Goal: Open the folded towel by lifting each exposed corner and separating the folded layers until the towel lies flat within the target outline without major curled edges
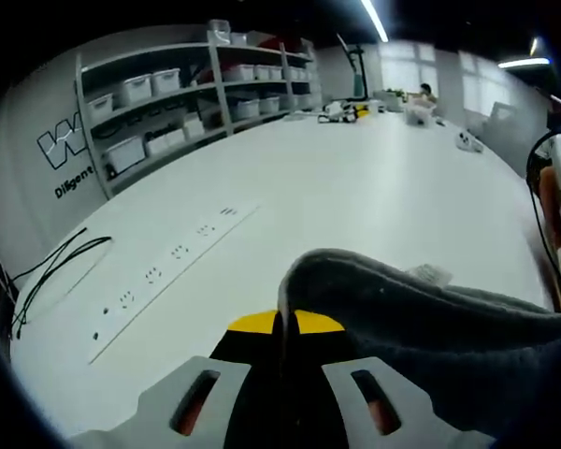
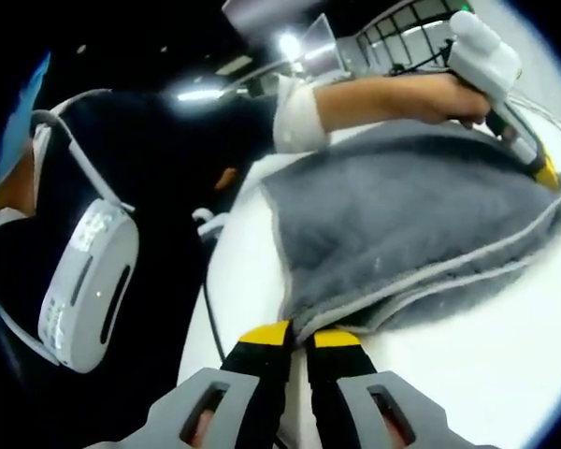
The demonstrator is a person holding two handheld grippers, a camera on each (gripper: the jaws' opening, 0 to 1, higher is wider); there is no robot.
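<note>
Pinched tight in both sets of yellow-tipped fingers (image 2: 297,339): gray towel (image 2: 421,220), held up over white table (image 1: 355,187), stretched from right gripper across to left gripper (image 2: 540,170), one corner each.

A wide white surface (image 1: 355,187) carries everything. A long white strip of power sockets (image 1: 173,253) lies flat on it, with thin black cables (image 1: 51,271) looping beside the strip's near end. At the far edge sit small items (image 1: 346,112), too distant to identify. A grey towel (image 2: 411,215) rests on the surface.
</note>
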